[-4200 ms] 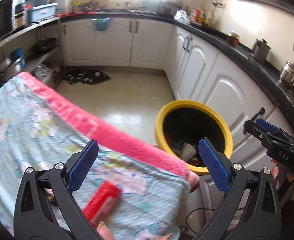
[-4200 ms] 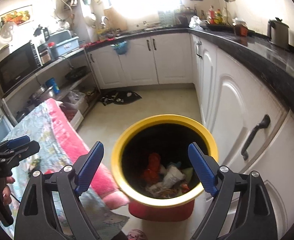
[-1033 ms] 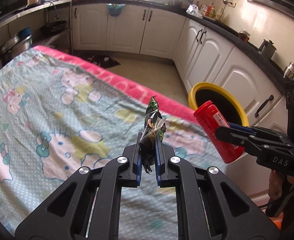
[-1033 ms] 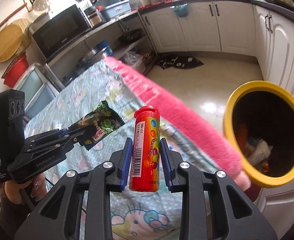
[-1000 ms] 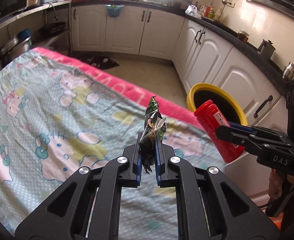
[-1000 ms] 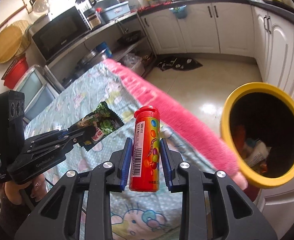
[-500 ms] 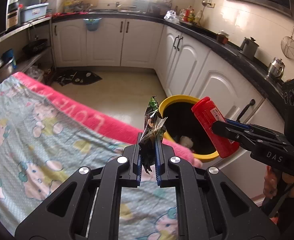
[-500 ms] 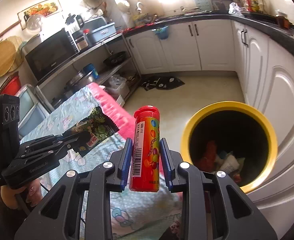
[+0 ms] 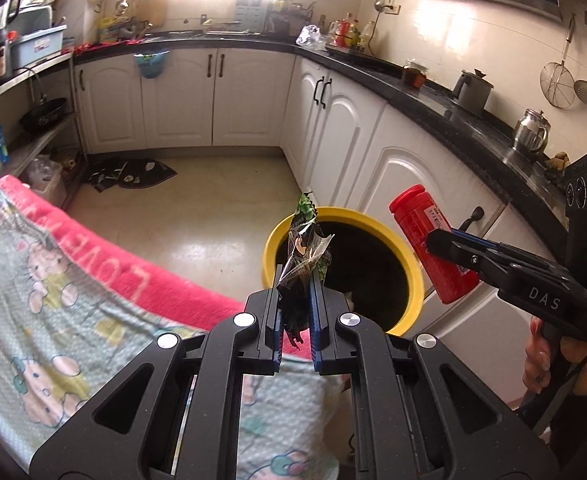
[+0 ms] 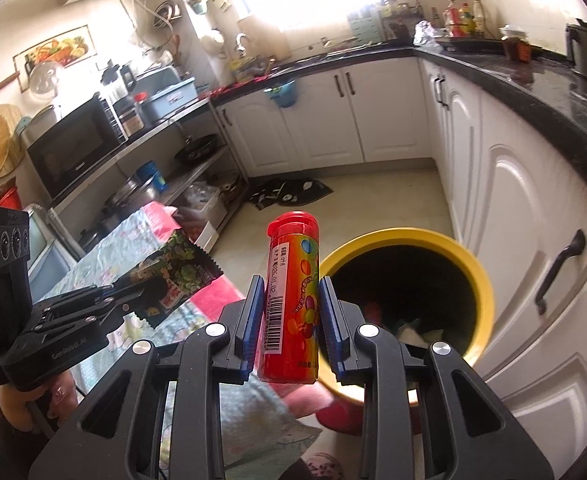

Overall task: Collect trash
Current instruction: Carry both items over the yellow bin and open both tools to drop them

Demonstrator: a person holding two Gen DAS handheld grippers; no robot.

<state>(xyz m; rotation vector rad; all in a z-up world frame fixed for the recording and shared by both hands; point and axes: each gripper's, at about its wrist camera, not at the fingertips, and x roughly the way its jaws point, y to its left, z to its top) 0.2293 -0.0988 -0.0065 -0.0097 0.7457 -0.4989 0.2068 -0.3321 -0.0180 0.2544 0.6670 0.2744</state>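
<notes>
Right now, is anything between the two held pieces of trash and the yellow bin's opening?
Nothing visible. The red candy tube and the green snack wrapper are held in the air near the yellow bin, whose mouth is open, with only trash inside.

Left wrist view: looks along its fingers, down over the blanket [image 9: 45, 320] edge toward the yellow bin [image 9: 409, 280]; close
Right wrist view: faces the same bin [image 10: 481, 280], nearer
Shared: bin; white cabinets [image 9: 181, 100]; each other's gripper

Bin [image 10: 479, 276] contents dark and indistinct, tube [image 10: 292, 296] label text too small — wrapper [image 9: 303, 256] print unreadable edge-on
</notes>
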